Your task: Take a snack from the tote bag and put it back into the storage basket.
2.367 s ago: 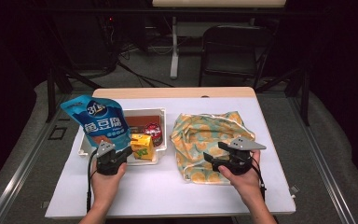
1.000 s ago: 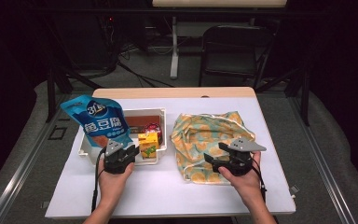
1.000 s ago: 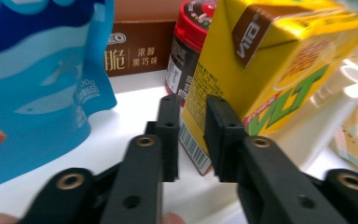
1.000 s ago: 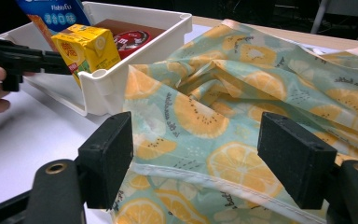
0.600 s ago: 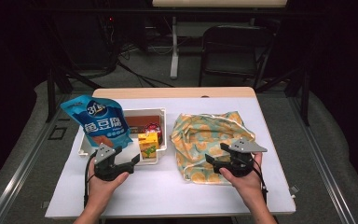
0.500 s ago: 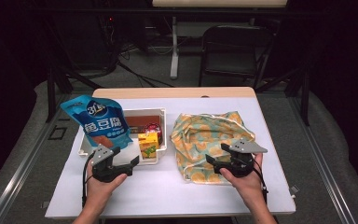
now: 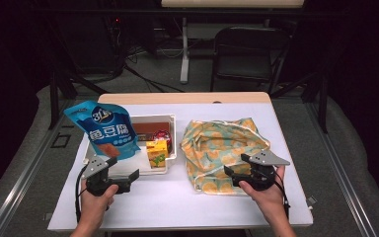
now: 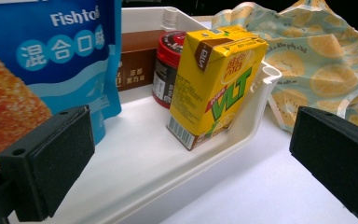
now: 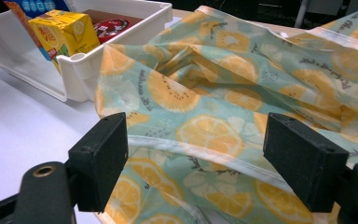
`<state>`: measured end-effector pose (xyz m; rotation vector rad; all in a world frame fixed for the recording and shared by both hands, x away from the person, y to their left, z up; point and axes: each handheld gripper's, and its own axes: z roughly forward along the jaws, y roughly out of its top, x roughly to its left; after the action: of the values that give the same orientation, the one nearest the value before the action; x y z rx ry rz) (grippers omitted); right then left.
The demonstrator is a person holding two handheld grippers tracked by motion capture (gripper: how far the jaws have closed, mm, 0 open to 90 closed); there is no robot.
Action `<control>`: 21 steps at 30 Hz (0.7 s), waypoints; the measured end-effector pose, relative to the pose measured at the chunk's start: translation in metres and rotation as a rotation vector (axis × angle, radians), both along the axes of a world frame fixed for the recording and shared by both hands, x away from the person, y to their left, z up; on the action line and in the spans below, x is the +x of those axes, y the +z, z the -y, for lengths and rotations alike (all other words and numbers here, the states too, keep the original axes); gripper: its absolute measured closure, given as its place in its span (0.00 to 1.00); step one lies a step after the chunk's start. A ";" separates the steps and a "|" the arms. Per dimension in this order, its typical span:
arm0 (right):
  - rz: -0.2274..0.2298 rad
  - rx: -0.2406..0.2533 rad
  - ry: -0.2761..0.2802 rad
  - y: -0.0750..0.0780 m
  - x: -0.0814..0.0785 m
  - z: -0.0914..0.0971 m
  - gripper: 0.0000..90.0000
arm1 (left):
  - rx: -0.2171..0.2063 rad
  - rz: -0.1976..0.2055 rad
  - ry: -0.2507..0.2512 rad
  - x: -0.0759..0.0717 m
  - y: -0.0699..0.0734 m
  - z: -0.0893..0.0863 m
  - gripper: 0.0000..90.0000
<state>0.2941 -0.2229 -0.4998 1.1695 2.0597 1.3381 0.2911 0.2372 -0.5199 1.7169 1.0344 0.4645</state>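
Yellow carton (image 8: 214,84), blue pouch (image 7: 107,131), white tray (image 7: 170,118), teal orange-slice-patterned bag (image 7: 222,148), perhaps red-lidded jar (image 8: 168,70).

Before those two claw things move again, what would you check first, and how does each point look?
1. Left gripper jaws wide, nothing between: ok.
2. Right gripper jaws wide over the lemon-print bag, pads not pressing: ok.
3. Yellow juice carton upright in the white tray: ok.
4. Blue snack pouch standing at the tray's left end: ok.
5. Bag mouth open enough for loading: cannot tell.
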 end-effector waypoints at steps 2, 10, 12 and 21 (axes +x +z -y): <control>-0.002 -0.004 -0.003 0.000 -0.001 0.003 0.23 | 0.008 -0.002 0.001 -0.001 0.001 -0.003 0.00; -0.003 -0.010 -0.025 -0.002 -0.006 0.015 0.23 | 0.013 -0.004 0.020 -0.006 -0.001 -0.015 0.00; -0.002 -0.007 -0.031 -0.003 -0.008 0.018 0.23 | 0.020 -0.007 0.022 -0.006 0.000 -0.018 0.00; -0.007 -0.007 -0.063 -0.006 -0.014 0.033 0.23 | 0.031 0.005 0.038 -0.009 -0.001 -0.029 0.00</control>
<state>0.2806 -0.2558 -0.5062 1.2274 2.0137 1.2984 0.2826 0.2658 -0.5206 1.7251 1.0632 0.5114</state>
